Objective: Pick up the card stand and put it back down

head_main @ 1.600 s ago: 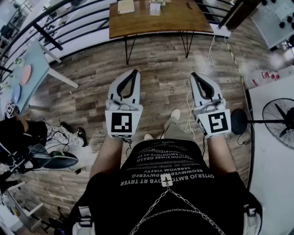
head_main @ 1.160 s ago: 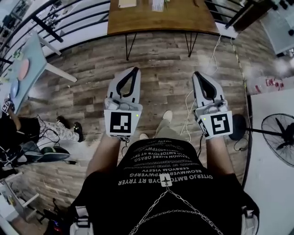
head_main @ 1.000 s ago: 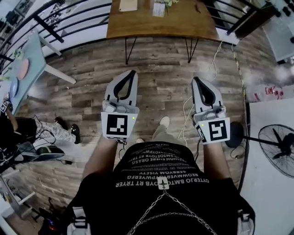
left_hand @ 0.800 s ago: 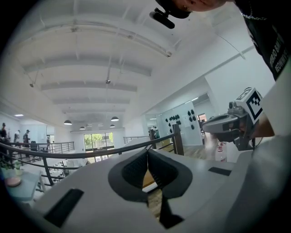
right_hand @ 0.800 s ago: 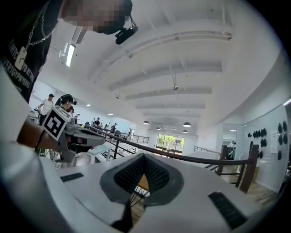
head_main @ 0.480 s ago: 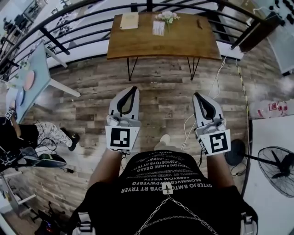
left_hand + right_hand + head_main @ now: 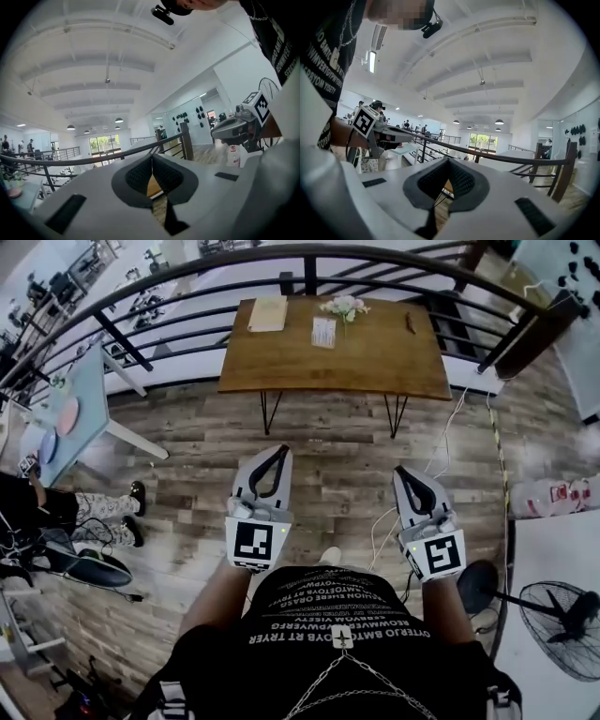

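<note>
A small white card stand (image 7: 323,331) stands on the far half of a wooden table (image 7: 375,357), well ahead of both grippers. Beside it are a small bunch of flowers (image 7: 343,306) and a pale booklet (image 7: 268,313). My left gripper (image 7: 284,448) and right gripper (image 7: 403,470) are held side by side over the wooden floor, short of the table. In the left gripper view the left gripper (image 7: 151,157) has its jaws meeting with nothing between them. The right gripper (image 7: 449,161) looks the same in its own view.
A black railing (image 7: 309,257) runs behind the table. A pale blue table (image 7: 66,418) with plates and a seated person's legs (image 7: 103,512) are at the left. A standing fan (image 7: 553,615) and a white surface (image 7: 553,549) are at the right. Cables (image 7: 384,521) trail on the floor.
The wooden table has come from the top edge fully into view, nearer the grippers. Both grippers stay shut and side by side as the person walks towards it.
</note>
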Demonstrator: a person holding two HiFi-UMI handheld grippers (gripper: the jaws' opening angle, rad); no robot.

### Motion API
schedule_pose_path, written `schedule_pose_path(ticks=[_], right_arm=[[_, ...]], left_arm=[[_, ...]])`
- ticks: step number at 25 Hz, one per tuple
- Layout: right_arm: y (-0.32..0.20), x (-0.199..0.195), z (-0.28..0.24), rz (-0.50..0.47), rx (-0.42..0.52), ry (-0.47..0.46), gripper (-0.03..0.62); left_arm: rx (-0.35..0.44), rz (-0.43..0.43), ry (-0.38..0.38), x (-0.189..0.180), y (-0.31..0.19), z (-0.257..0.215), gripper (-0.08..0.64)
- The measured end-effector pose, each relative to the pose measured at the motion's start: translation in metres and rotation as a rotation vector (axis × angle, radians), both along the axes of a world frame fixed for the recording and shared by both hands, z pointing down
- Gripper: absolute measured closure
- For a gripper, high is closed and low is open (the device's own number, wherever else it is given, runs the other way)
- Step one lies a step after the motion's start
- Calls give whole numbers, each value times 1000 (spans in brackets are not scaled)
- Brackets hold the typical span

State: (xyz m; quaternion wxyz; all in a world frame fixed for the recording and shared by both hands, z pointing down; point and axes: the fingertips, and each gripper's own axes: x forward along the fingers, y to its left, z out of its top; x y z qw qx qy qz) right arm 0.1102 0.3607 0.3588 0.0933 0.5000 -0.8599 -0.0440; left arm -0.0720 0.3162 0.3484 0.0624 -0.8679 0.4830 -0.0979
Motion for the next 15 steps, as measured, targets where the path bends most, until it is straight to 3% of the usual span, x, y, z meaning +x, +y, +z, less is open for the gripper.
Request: schedule_pose_path(ticks=[5, 15], right_arm=[[-10, 3, 4, -15, -28, -10, 589], [-47, -32, 7, -42, -11, 18, 589]], left_arm=[[-22, -26, 10, -3, -5, 3, 532], [-44, -69, 52, -37, -35, 4, 532]])
